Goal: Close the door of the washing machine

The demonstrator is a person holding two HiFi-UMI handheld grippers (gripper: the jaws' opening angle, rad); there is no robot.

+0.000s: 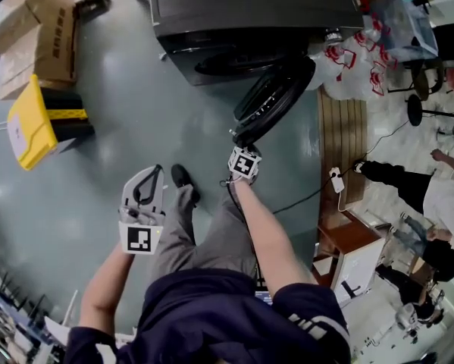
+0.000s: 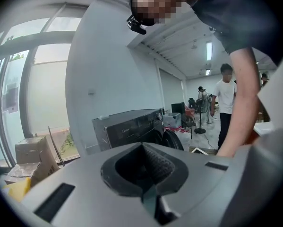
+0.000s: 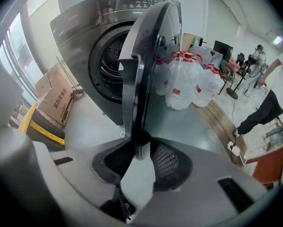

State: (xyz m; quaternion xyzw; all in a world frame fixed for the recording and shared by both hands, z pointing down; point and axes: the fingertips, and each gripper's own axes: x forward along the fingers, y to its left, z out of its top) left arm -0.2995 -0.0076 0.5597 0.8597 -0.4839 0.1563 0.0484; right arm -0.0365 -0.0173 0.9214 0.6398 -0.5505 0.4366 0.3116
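Door (image 3: 140,70) of the washing machine (image 3: 84,37): stands open, swung out to the machine's right side, its rim edge-on to the right gripper view. In the head view the door (image 1: 276,101) is the black round panel that angles away from the front of the dark machine (image 1: 249,6), which stands on the grey floor (image 1: 136,127).

Right gripper (image 3: 140,148): fingers partly spread, closed on the outer rim of the door. The rim sits between the two pads and meets both. In the head view the right gripper (image 1: 238,139) is at the door's free edge, pointing steeply down, forearm stretched forward.

Left gripper (image 1: 156,171): held over the floor, well apart from the door, to the left of the person's leg. Its own view shows the left gripper (image 2: 143,148) with the fingers drawn together at the tips and nothing between them. The washing machine (image 2: 132,126) shows behind the fingers.

Surroundings:
- cardboard boxes (image 1: 37,29) at the left of the machine, with a yellow object (image 1: 29,123) just in front of them
- clear water bottles (image 3: 184,79) with red caps beside the machine, past the door
- a standing person (image 2: 224,103) in a white shirt farther back in the room
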